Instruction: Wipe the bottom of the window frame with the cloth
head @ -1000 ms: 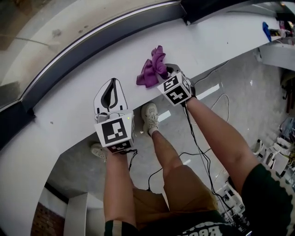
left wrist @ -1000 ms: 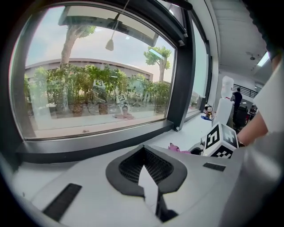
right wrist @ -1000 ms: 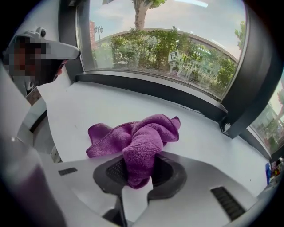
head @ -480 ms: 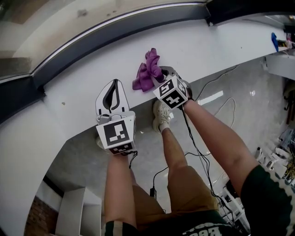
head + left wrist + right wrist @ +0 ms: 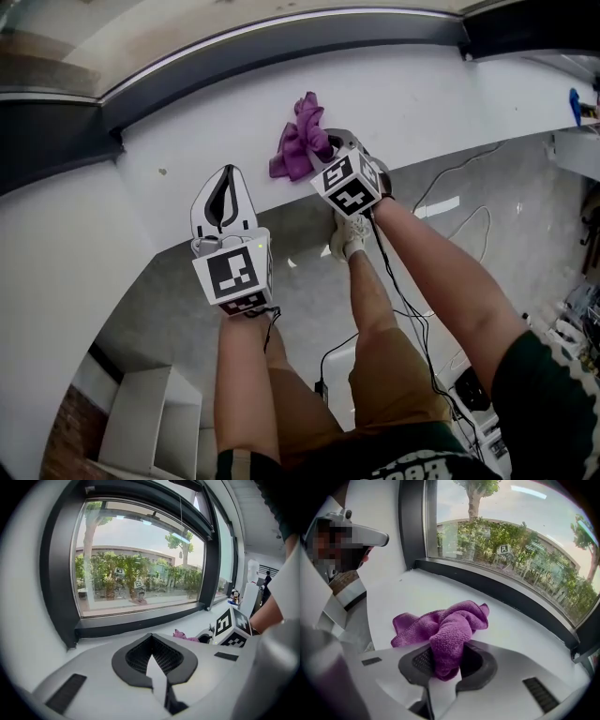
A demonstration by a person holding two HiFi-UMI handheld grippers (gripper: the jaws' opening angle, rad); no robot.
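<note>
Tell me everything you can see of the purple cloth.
The cloth is purple, looks like soft microfibre with a stitched edge, and is bunched, not flat. One fold is pinched between the jaws of the right tool; the rest lies on the white sill, short of the dark window frame.

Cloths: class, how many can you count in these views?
1. The purple cloth lies bunched on the white sill, gripped by the right tool. None other shows.
</note>
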